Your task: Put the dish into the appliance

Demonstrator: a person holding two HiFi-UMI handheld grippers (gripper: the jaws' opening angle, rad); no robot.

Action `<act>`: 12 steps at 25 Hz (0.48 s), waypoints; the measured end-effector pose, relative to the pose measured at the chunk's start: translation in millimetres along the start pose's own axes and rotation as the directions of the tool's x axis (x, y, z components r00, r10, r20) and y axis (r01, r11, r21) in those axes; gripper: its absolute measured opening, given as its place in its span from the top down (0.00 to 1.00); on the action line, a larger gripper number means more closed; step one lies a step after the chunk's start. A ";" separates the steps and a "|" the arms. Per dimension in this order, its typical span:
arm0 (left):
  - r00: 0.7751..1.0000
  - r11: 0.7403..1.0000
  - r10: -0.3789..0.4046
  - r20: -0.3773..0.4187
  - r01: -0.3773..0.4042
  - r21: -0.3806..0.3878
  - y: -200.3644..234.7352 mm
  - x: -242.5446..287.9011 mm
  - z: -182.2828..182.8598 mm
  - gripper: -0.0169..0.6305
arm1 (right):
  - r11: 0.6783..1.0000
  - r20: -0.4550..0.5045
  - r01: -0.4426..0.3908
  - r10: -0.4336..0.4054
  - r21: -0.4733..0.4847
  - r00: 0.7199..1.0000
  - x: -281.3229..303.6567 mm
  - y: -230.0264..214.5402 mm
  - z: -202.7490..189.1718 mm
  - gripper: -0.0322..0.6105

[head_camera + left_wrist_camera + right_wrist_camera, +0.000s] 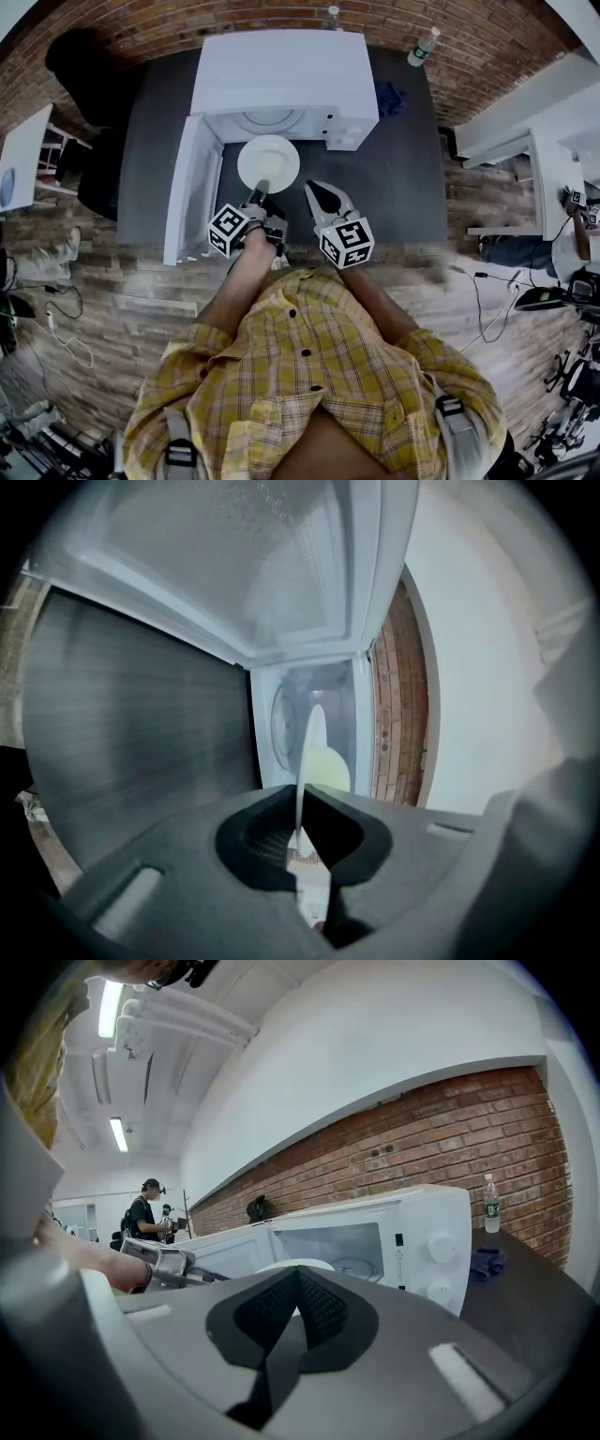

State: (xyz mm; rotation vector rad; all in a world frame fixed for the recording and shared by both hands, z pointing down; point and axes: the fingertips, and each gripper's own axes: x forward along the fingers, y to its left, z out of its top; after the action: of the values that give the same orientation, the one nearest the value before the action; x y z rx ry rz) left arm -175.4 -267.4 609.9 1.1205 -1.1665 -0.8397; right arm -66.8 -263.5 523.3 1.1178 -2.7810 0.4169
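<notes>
The white dish is in the air, just in front of the open mouth of the white microwave. Its far edge is right at the front lip of the opening. The rest of it is over the dark desk.

The left tongs are squeezed shut on the near edge of the dish. In the left gripper view the dish looks like a thin line, because we see it from its edge. It sits tight between the tips of the left tongs.

The right tongs are just to the right of the dish, not touching it. In the right gripper view the tips of the right tongs meet, with nothing between them.

The microwave door is swung wide open on the left, and its edge sticks out toward the person. The dish is between the door and the right tongs. Inside the microwave there is a round glass tray with open room above it.

To the right, the desk top is bare up to its edge. A blue cloth and a bottle are far back, near the brick wall.
</notes>
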 end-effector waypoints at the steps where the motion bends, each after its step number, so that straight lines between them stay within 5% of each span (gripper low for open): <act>1: 1.000 1.000 0.001 -0.004 -0.001 0.000 1.0 3.9 1.5 0.95 | 1.000 -0.002 0.001 -0.001 -0.002 1.000 1.5 -0.3 0.3 0.95; 12: 1.000 1.000 0.014 0.002 -0.014 -0.024 13.6 50.2 16.8 0.95 | 1.000 -0.024 0.029 -0.029 0.003 0.999 7.5 -6.8 -3.9 0.95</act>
State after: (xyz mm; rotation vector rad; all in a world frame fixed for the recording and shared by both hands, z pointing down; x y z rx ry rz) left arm -181.1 -314.8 636.7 1.0910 -1.1624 -0.8422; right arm -67.4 -272.0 530.0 1.1450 -2.7410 0.4283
